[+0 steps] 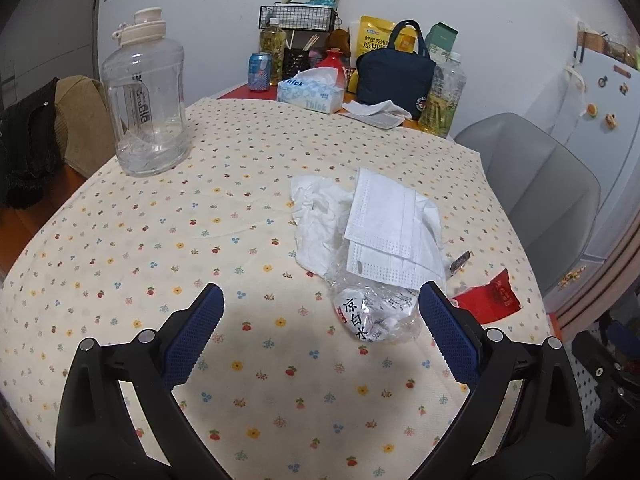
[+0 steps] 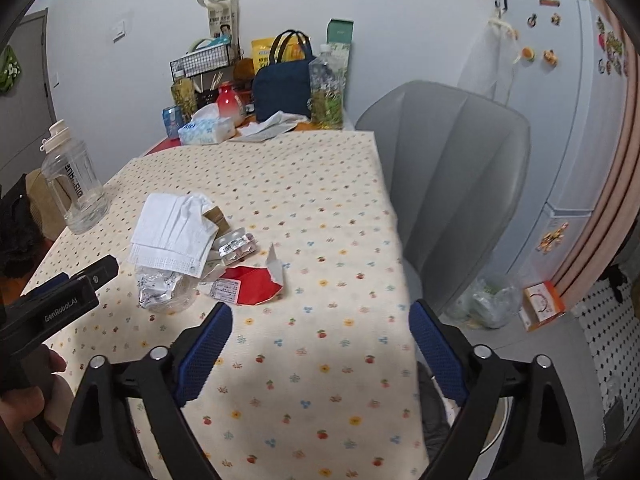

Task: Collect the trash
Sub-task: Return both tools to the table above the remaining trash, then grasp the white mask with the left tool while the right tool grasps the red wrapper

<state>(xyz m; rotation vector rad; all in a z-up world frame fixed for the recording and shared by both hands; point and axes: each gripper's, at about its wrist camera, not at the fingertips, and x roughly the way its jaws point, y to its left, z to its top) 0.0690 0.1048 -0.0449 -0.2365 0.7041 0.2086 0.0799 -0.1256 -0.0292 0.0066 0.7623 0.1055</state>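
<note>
Crumpled clear plastic wrapper (image 1: 374, 314), printed with the characters 凉白水, lies on the floral tablecloth (image 1: 240, 208) between the tips of the left gripper (image 1: 322, 308), whose blue-padded jaws stand wide apart. White face mask (image 1: 384, 224) overlaps it, long axis running away from the camera. Tissue box (image 1: 312, 94) reads "Thick". Right gripper (image 2: 320, 324) is likewise spread, near red torn packet (image 2: 256, 286).
</note>
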